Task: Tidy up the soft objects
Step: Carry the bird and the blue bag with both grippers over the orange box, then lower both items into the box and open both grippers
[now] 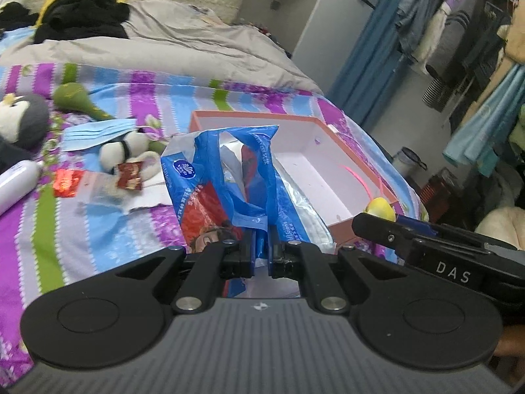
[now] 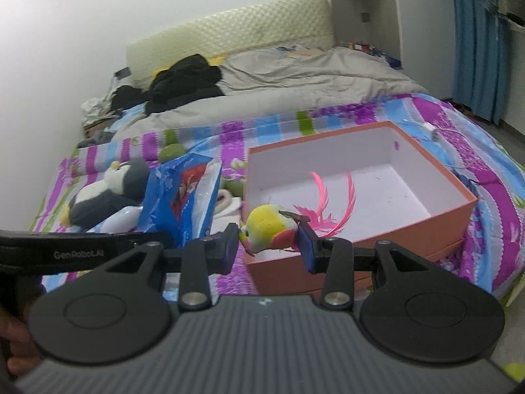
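Blue plastic bag [image 1: 229, 177] pinched in left gripper [image 1: 261, 249]; right gripper [image 2: 269, 246], marked "DAS", clamps yellow bird toy [image 2: 267, 229] over orange box [image 2: 452, 177]; striped bedspread [image 1: 98, 229].

- Your orange box [image 2: 357, 193] is open on top, its white floor bare toward the far wall.
- Left of the box, the blue bag [image 2: 183, 197] and penguin plush [image 2: 108, 193] crowd the bed [image 2: 485, 177].

Dim, soft-blurred, fisheye-warped edges
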`<action>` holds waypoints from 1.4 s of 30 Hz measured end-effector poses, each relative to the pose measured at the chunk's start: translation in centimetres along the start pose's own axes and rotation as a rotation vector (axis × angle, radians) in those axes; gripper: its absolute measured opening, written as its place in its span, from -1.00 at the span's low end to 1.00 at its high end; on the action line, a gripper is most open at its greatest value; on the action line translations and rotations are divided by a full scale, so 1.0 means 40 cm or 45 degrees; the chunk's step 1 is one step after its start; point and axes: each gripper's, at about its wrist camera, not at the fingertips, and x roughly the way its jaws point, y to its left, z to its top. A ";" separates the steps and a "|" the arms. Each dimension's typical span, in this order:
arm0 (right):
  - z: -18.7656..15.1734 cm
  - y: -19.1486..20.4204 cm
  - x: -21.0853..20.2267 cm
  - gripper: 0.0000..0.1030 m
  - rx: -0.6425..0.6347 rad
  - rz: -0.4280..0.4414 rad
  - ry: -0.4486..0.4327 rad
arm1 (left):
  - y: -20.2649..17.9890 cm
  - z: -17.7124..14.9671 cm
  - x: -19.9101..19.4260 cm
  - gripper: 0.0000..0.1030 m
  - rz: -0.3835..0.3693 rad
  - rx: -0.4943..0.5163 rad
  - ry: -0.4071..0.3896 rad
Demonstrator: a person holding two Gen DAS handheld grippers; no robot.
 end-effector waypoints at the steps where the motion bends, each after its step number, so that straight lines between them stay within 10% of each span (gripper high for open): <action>1: 0.002 -0.013 0.005 -0.17 0.009 -0.005 0.005 | -0.006 0.009 0.018 -0.85 -0.008 0.007 0.010; 28: 0.090 -0.272 0.391 -0.09 0.105 -0.157 0.262 | -0.065 0.252 0.607 -0.64 -0.069 0.097 0.293; 30: 0.086 -0.286 0.406 -0.01 0.130 -0.177 0.285 | -0.066 0.259 0.631 -0.37 -0.063 0.120 0.295; 42: 0.078 -0.283 0.347 -0.01 0.152 -0.143 0.248 | -0.068 0.252 0.585 -0.33 -0.030 0.116 0.251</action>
